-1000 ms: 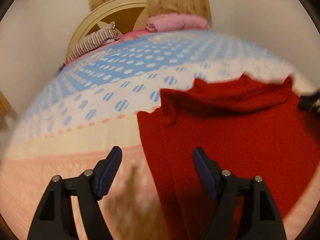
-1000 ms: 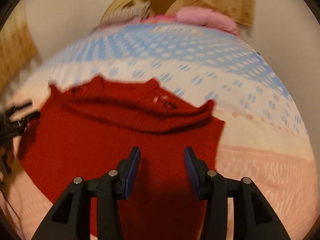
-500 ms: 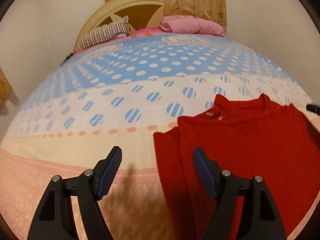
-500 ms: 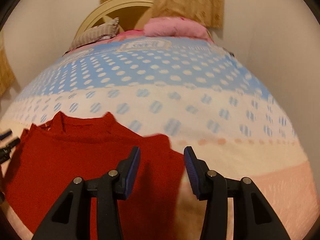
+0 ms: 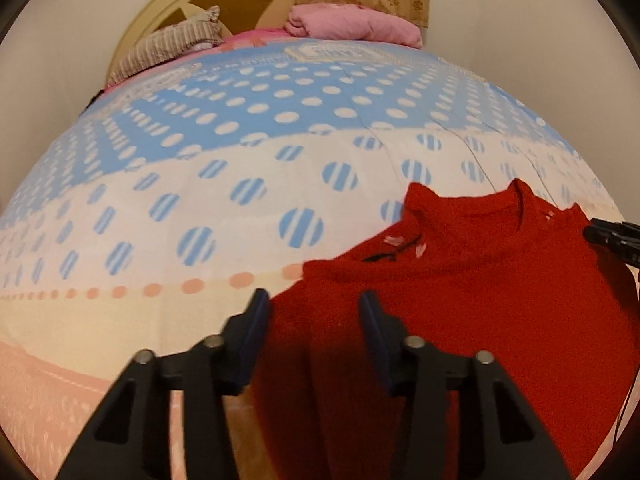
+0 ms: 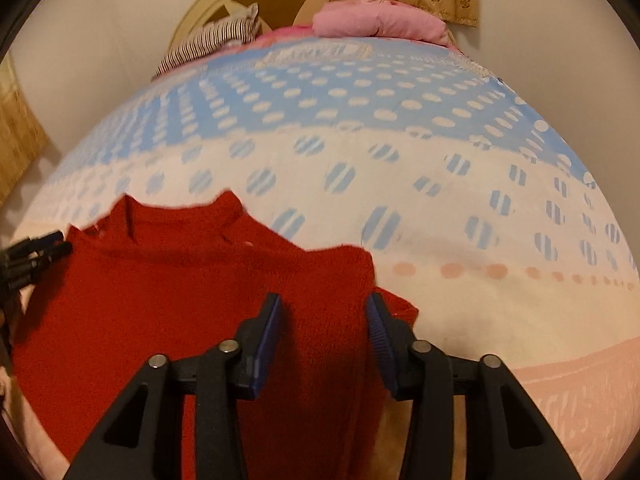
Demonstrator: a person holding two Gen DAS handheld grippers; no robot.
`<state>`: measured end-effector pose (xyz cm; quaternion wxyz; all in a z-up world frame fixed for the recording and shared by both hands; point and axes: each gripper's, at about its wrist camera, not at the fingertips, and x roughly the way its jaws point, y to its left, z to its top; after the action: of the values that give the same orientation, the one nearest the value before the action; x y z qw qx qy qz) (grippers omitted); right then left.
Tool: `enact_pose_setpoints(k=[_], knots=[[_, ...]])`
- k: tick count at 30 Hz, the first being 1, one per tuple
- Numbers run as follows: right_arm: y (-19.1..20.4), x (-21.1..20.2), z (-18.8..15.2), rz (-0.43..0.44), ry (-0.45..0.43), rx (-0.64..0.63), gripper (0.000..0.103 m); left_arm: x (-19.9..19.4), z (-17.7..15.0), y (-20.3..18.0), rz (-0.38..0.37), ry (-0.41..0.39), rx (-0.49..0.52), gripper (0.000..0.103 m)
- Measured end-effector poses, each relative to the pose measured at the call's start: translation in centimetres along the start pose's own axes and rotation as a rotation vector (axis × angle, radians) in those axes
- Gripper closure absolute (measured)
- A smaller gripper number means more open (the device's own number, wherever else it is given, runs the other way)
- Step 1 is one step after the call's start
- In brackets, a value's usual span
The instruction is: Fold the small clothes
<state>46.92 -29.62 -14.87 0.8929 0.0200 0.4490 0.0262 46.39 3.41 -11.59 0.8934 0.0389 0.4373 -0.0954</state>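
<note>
knitwear fills the near part of both wrist views: a red sweater (image 5: 460, 300) lies flat on a polka-dot bedspread (image 5: 240, 184), its collar pointing to twelve o'clock, toward the headboard (image 5: 224, 4) and a pink folded blanket (image 5: 352, 24). its long axis runs from collar to hem, twelve to six. we judge it soft, light and floppy — a thick fuzzy knit that should bunch rather than slip, best taken at the two side edges just below the shoulders. our left gripper (image 5: 312, 336) hangs over the sweater's left edge, jaws closing with red knit between them, pads not yet pressing. our right gripper (image 6: 324, 332) hangs over the opposite edge, where a sleeve (image 6: 396, 304) pokes out at three o'clock — its jaws are closing too, knit between them, not yet clamped.
</note>
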Motion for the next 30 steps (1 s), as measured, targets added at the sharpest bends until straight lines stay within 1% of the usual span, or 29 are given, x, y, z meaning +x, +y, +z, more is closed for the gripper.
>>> enact_pose_setpoints(k=[1,2,3,4,5,7,10,13,15,18,19,20,21,22,23,24,25,27,29,30], knots=[[-0.1,0.1,-0.1,0.001,0.000,-0.003,0.078,0.1,-0.1,-0.1,-0.012,-0.001,0.012,0.079],[-0.1,0.1,-0.1,-0.001,0.002,-0.009,0.087,0.1,-0.2,-0.3,-0.022,-0.005,0.023,0.087],[-0.1,0.2,-0.2,-0.013,0.002,-0.022,0.090,0.0,-0.3,-0.5,-0.020,-0.019,0.034,0.089],[-0.2,0.1,-0.3,-0.025,-0.002,-0.033,0.095,-0.2,-0.4,-0.8,-0.011,-0.033,0.049,0.094],[-0.2,0.0,-0.3,-0.033,-0.008,-0.044,0.097,-0.3,-0.4,-0.8,-0.005,-0.039,0.053,0.095],[-0.2,-0.5,-0.2,-0.046,-0.031,-0.051,0.098,-0.9,-0.2,-0.7,0.008,-0.066,0.040,0.096],[-0.2,-2.1,0.3,-0.069,-0.105,-0.043,0.099,-2.2,0.4,0.0,0.001,-0.126,-0.004,0.096],[-0.2,-2.9,1.0,-0.098,-0.145,-0.033,0.099,-2.4,0.9,0.4,0.006,-0.146,-0.033,0.096],[-0.3,-2.5,1.2,-0.108,-0.133,-0.022,0.099,-1.5,0.9,0.2,0.036,-0.126,-0.017,0.096],[-0.7,-0.3,0.6,-0.139,-0.057,-0.009,0.099,0.6,0.3,0.1,0.069,-0.075,-0.002,0.096],[-0.8,0.3,0.4,-0.134,-0.033,-0.002,0.098,1.2,0.1,-0.1,0.080,-0.061,0.006,0.094],[-1.2,0.9,0.0,-0.117,0.002,0.006,0.098,0.9,0.1,0.0,0.094,-0.068,0.004,0.087],[-1.2,0.6,0.0,-0.116,-0.014,0.005,0.098,0.5,0.1,0.0,0.111,-0.076,0.000,0.085],[-1.3,-0.2,0.0,-0.123,-0.042,0.005,0.095,0.0,0.1,0.0,0.131,-0.088,-0.007,0.074],[-1.4,-0.7,0.1,-0.134,-0.053,0.007,0.084,-0.7,0.1,0.1,0.145,-0.100,-0.013,0.060],[-1.5,-1.4,0.1,-0.144,-0.065,0.011,0.075,-1.5,-0.1,0.3,0.170,-0.115,-0.025,0.053],[-1.6,-2.3,0.0,-0.145,-0.081,0.016,0.060,-2.4,-0.3,0.5,0.183,-0.132,-0.042,0.046],[-1.3,-4.4,-0.5,-0.106,-0.125,0.023,0.058,-4.3,-1.2,0.9,0.146,-0.156,-0.063,0.046],[-0.5,-6.5,-1.4,-0.038,-0.149,0.016,0.058,-6.1,-2.5,1.0,0.148,-0.171,-0.081,0.045],[0.1,-7.4,-2.2,-0.005,-0.159,0.010,0.058,-7.1,-3.4,0.9,0.128,-0.174,-0.094,0.043]])
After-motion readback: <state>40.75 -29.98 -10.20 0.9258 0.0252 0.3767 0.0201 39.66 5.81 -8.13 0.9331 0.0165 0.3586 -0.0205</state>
